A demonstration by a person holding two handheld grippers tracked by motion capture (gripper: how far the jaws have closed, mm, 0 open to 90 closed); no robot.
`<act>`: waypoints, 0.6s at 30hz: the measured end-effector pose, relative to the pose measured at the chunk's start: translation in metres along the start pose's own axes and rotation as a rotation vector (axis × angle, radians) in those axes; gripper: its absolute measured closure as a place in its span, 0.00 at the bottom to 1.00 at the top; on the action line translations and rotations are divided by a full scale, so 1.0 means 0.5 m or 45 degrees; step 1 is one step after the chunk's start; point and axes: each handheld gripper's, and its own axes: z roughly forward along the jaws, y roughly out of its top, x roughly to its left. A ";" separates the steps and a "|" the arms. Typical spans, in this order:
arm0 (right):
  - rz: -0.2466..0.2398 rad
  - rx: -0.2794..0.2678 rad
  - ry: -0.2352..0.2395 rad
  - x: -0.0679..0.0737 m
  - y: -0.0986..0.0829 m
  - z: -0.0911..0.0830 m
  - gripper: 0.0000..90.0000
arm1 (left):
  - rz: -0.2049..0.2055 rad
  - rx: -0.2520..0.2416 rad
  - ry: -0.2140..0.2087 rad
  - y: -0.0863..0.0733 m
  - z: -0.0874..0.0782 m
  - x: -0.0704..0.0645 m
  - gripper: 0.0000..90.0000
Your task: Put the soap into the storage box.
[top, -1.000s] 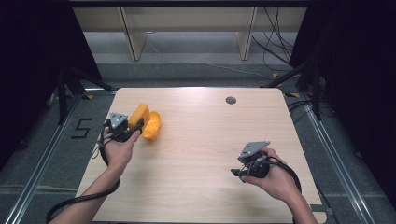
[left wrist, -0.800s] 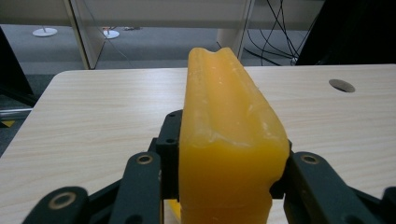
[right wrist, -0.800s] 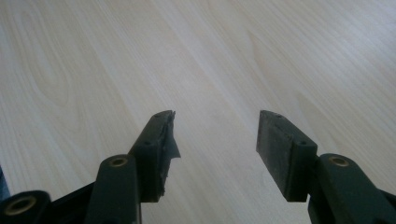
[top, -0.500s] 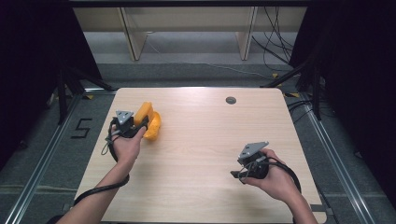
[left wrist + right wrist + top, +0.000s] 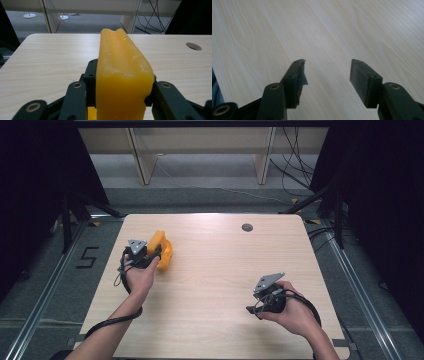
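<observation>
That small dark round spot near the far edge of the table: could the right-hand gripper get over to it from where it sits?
Probably yes. The right gripper sits open near the table's front edge, holding nothing, and only bare wood lies between it and the dark round spot. The orange block in the left gripper is off to the side.

The table point(image 5: 220, 270) is seen in pale wood with a fine lengthwise grain, marked by one small dark grey disc point(image 5: 247, 227) near its far edge. An orange-yellow block point(image 5: 122, 75) — waxy, slightly translucent, paler along its edges — is shown between black jaws of the left claw point(image 5: 117, 100), whose pivots are ringed in dull brass. The right claw point(image 5: 327, 75) is black too, with matt charcoal pads point(image 5: 359, 75). Grey three-cornered plates are carried on both. The floor point(image 5: 45, 270) is rendered in grey, with a black figure "5" point(image 5: 87, 257) painted on it — and black drapes at either side.
</observation>
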 end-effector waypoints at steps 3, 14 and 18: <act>-0.018 -0.005 -0.001 -0.003 0.000 0.001 0.51 | 0.011 -0.009 0.005 0.000 0.003 -0.001 0.67; -0.006 0.009 0.000 -0.001 0.000 0.003 0.51 | 0.028 -0.045 0.019 -0.002 0.011 -0.006 0.67; -0.012 0.009 0.002 -0.003 -0.001 0.003 0.51 | 0.030 -0.068 0.020 -0.003 0.014 -0.008 0.67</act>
